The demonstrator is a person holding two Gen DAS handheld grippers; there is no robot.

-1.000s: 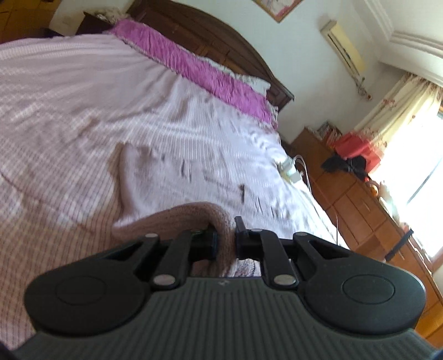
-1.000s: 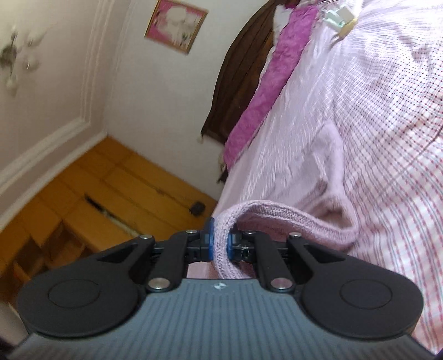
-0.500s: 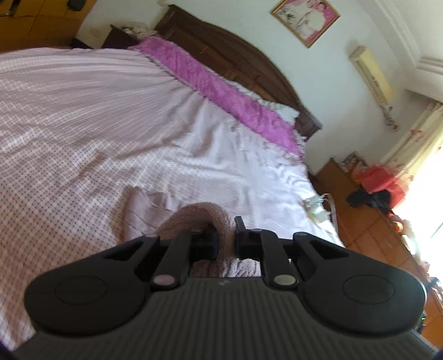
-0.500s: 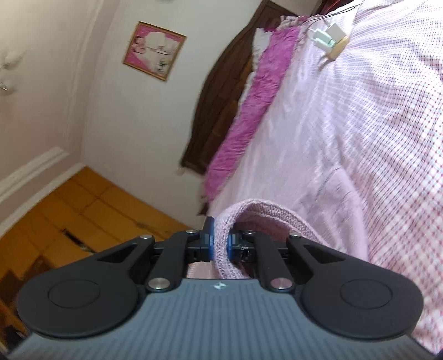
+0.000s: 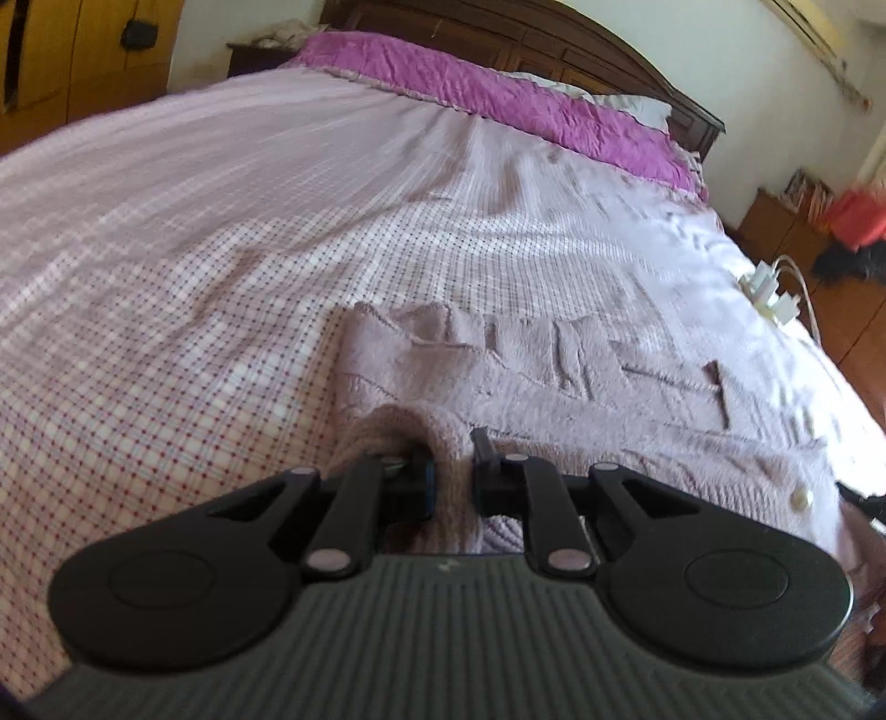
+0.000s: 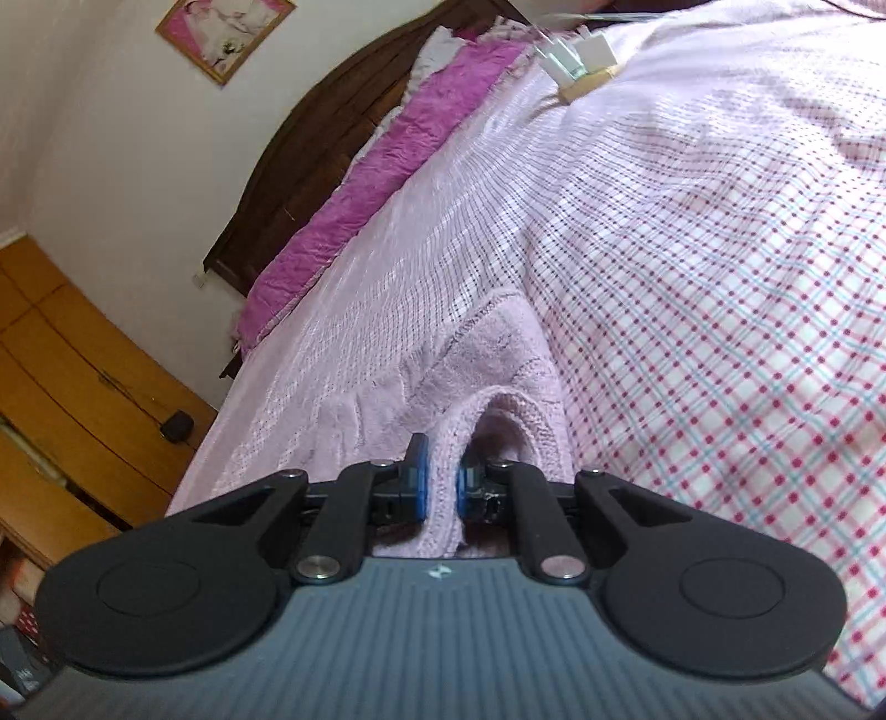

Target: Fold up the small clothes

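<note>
- Pale lilac and fuzzy, the small knitted cardigan (image 5: 565, 382) lies on the checked pink-and-white bedspread (image 5: 194, 266) of the bed, spread sideways across the left wrist view with raised ridges and creases in its surface.
- One pearly round button (image 5: 799, 499) shows near the cardigan's right end in the left wrist view; whether there are more I cannot tell.
- The left hand-held gripper (image 5: 451, 468) pinches a humped fold of the cardigan's near edge, the knit bunched up between its black fingers (image 5: 480, 448).
- The right hand-held gripper (image 6: 440, 484) is pressed onto a ribbed edge of the same cardigan (image 6: 487, 360), which loops up and passes between its blue pads (image 6: 419, 487).
- In the right wrist view the garment runs away from the gripper along the bedspread (image 6: 720, 277), with a stitched hem at its far end.
- Counted: one cardigan, two grippers, each gripping it.
- One long magenta quilted bolster (image 5: 498, 105) lies across the head of the bed, against one dark wooden headboard (image 5: 554, 33).
- One white power strip with plugs (image 5: 769, 291) rests on the bedspread's right edge, well apart from the cardigan.
- One framed pink picture (image 6: 224, 33) hangs on the wall.
</note>
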